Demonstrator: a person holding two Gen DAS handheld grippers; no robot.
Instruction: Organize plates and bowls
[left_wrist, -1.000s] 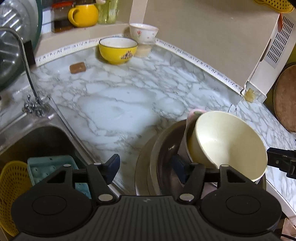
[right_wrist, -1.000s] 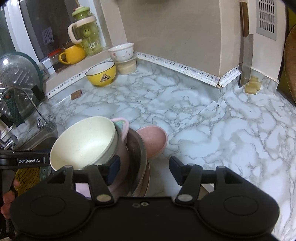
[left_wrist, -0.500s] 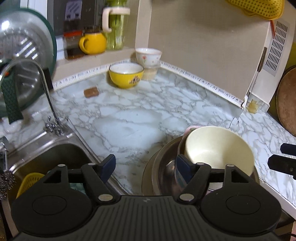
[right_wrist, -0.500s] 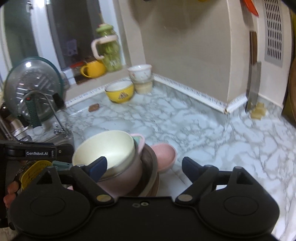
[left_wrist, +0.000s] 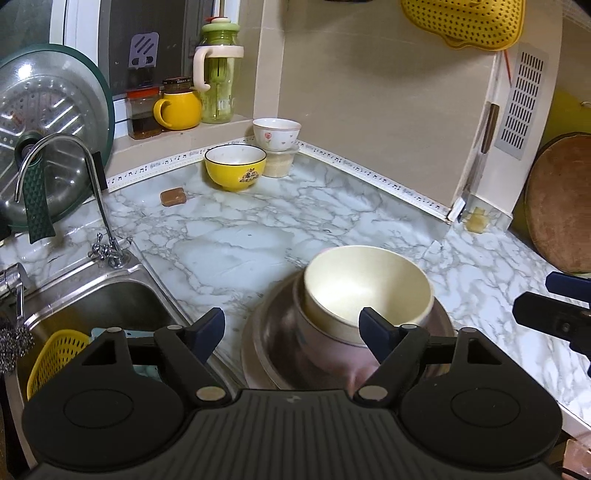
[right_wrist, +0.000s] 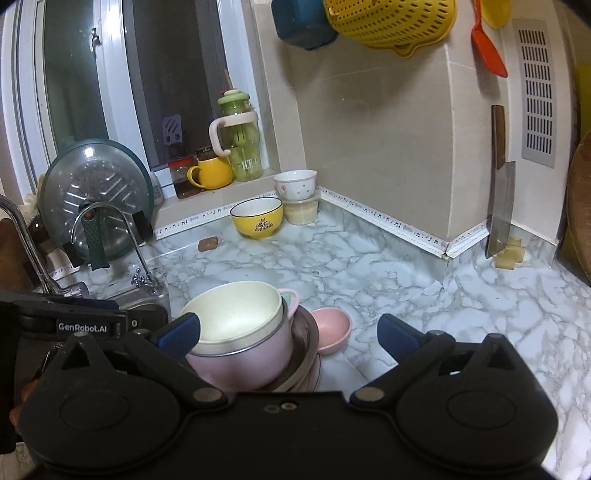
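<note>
A cream bowl (left_wrist: 365, 286) (right_wrist: 236, 314) sits nested in a pink pot (right_wrist: 247, 358) (left_wrist: 325, 347), which rests in a metal dish (left_wrist: 273, 332) (right_wrist: 304, 343) on a stack of plates at the counter's front edge. A small pink bowl (right_wrist: 330, 330) lies just right of the stack. My left gripper (left_wrist: 291, 325) hangs above the stack's left side, jaws opening, nothing between them. My right gripper (right_wrist: 288, 332) is raised over the stack's right side, jaws opening wide, pads clear of the dishes. A yellow bowl (left_wrist: 235, 166) (right_wrist: 256, 218) and a white flowered bowl (left_wrist: 277, 133) (right_wrist: 295, 184) stand at the back corner.
A steel sink (left_wrist: 92, 302) with a tap (left_wrist: 99, 206) lies left, holding a yellow basket (left_wrist: 55, 354). A pot lid (left_wrist: 48, 122) leans behind it. A cleaver (right_wrist: 500, 206) leans on the right wall. A wooden board (left_wrist: 557, 203) stands at far right. A brown soap bar (left_wrist: 173, 195) lies near the yellow bowl.
Both grippers have risen and drawn back from the stack, their jaws spreading wider. The cream bowl and pink pot stay in the metal dish, now lower and smaller in both views.
</note>
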